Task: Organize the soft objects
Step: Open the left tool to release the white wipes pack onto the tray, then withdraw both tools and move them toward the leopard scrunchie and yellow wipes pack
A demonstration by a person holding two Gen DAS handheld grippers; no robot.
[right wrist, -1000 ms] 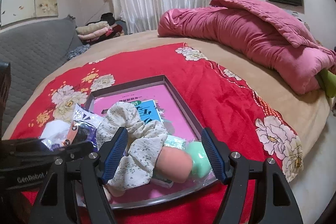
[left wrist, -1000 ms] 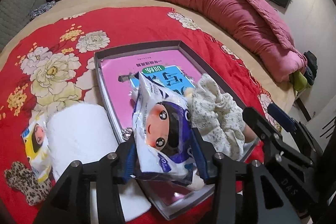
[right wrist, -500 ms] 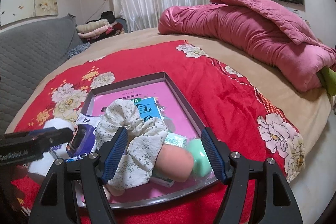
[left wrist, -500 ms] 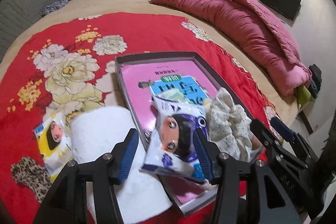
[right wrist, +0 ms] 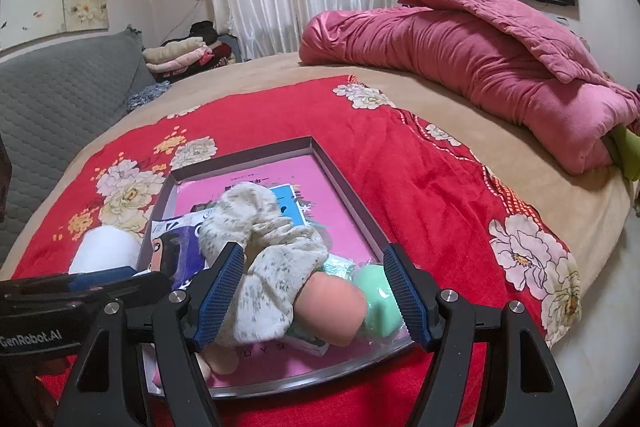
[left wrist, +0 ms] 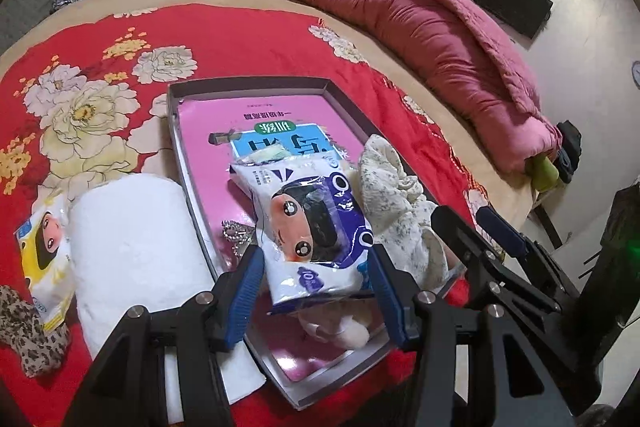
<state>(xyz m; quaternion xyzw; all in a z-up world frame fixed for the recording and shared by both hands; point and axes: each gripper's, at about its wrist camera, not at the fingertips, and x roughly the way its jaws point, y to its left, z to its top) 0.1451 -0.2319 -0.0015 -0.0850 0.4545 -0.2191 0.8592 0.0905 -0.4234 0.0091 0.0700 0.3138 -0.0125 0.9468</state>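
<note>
A grey tray point(left wrist: 248, 85) with a pink book inside lies on the red floral blanket. A blue tissue pack with a cartoon face point(left wrist: 308, 223) lies in the tray, between the spread fingers of my open left gripper point(left wrist: 316, 291), not gripped. Beside it lies a cream floral scrunchie point(left wrist: 394, 187). In the right wrist view the tray point(right wrist: 344, 183) holds the scrunchie point(right wrist: 260, 247), a peach sponge point(right wrist: 332, 311) and a green sponge point(right wrist: 376, 303). My right gripper point(right wrist: 316, 295) is open around them. The blue pack point(right wrist: 176, 255) shows at the left.
Left of the tray lie a white paper roll point(left wrist: 132, 243), a yellow tissue pack point(left wrist: 44, 255) and a leopard-print scrunchie point(left wrist: 28, 335). A pink quilt point(left wrist: 420, 23) lies at the bed's far right. Folded clothes point(right wrist: 184, 55) and a grey sofa point(right wrist: 60, 99) stand behind.
My left gripper opened and let go of the blue tissue pack, which now lies in the tray. The left gripper pulled back a little. The right gripper stayed put.
</note>
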